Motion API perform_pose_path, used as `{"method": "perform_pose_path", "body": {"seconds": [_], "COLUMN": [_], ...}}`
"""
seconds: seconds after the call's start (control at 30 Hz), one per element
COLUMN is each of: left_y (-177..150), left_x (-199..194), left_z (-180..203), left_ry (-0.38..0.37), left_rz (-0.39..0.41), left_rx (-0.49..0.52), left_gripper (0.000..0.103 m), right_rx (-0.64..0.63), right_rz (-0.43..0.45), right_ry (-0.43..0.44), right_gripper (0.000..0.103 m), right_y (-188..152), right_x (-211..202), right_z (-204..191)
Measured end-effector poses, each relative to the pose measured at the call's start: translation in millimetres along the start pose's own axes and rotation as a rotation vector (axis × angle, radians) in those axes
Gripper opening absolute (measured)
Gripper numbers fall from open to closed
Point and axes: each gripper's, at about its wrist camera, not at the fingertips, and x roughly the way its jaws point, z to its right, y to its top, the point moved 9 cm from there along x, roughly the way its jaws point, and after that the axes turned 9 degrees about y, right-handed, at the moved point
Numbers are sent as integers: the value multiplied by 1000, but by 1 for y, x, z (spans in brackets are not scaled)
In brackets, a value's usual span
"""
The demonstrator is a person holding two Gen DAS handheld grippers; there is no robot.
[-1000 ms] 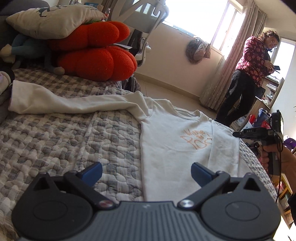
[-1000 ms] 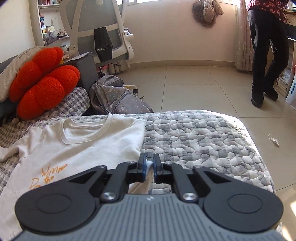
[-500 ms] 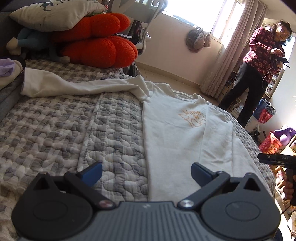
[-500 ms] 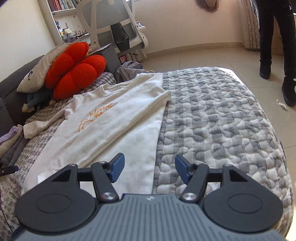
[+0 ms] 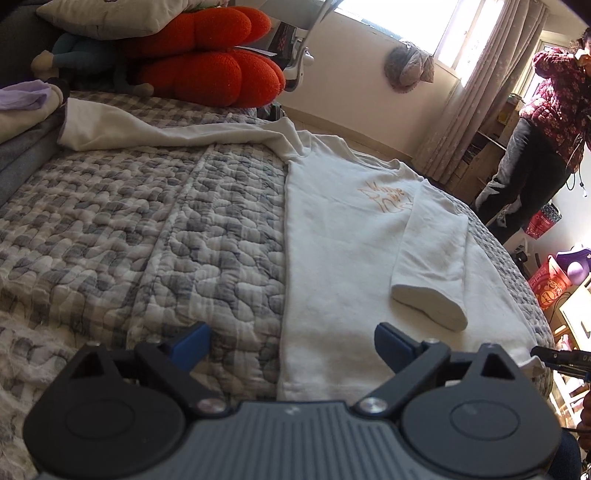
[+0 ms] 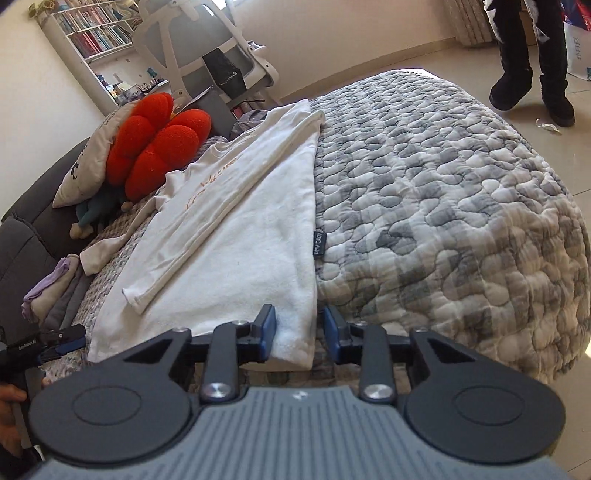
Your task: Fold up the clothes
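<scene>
My right gripper (image 6: 298,339) straddles the shirt (image 6: 255,236) hem corner, jaws part open, not yet pinching; my left gripper (image 5: 291,341) gapes over its other edge. Shirt lies flat on the quilt (image 6: 443,192), one sleeve (image 5: 432,266) folded in.

Daylight pours in from the window (image 5: 476,33), which is blown out to white. The shirt (image 5: 343,236) is evenly lit with soft shadows. Both views bow strongly at the edges, with dark corners. The floor (image 6: 576,155) glares beyond the bed's far edge.
</scene>
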Motion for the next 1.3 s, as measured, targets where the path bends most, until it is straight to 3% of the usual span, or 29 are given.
{"method": "perform_pose_path", "body": {"seconds": [0.03, 0.07, 0.1, 0.13, 0.17, 0.3, 0.5, 0.63, 0.7, 0.77, 0.97, 1.3], "left_y": [-1, 0, 0, 0, -1, 2, 3, 2, 6, 16, 47, 79], "left_x": [-1, -2, -3, -3, -4, -13, -14, -12, -15, -20, -26, -13], "left_z": [3, 5, 8, 9, 7, 3, 6, -3, -10, -19, -55, -108], "left_ry": [21, 33, 41, 30, 16, -13, -27, -37, -40, -36, -5, 69], "left_rz": [11, 20, 27, 11, -3, 1, -12, -53, -56, -29, 30, 44], "left_rx": [31, 67, 102, 108, 92, 67, 76, 25, -8, -40, -147, -241], "left_gripper": [85, 70, 34, 14, 6, 3, 4, 6, 21, 36, 44, 53], "right_rx": [-9, -19, -41, -50, -57, -71, -115, -165, -194, -213, -285, -494], "right_rz": [2, 5, 10, 22, 36, 78, -34, -37, 1, 36, 47, -148], "right_ry": [-10, -20, -33, -29, -21, -6, -91, -124, -152, -175, -104, 51], "right_gripper": [9, 9, 9, 8, 8, 8, 8, 15, 21, 39, 43, 43], "right_y": [1, 1, 3, 6, 9, 20, 0, 4, 18, 32, 55, 19], "right_x": [0, 0, -2, -7, -11, -33, -12, -8, -12, -15, 12, 125], "right_z": [-2, -3, -7, -11, -15, -22, -3, -8, -13, -17, -55, -142]}}
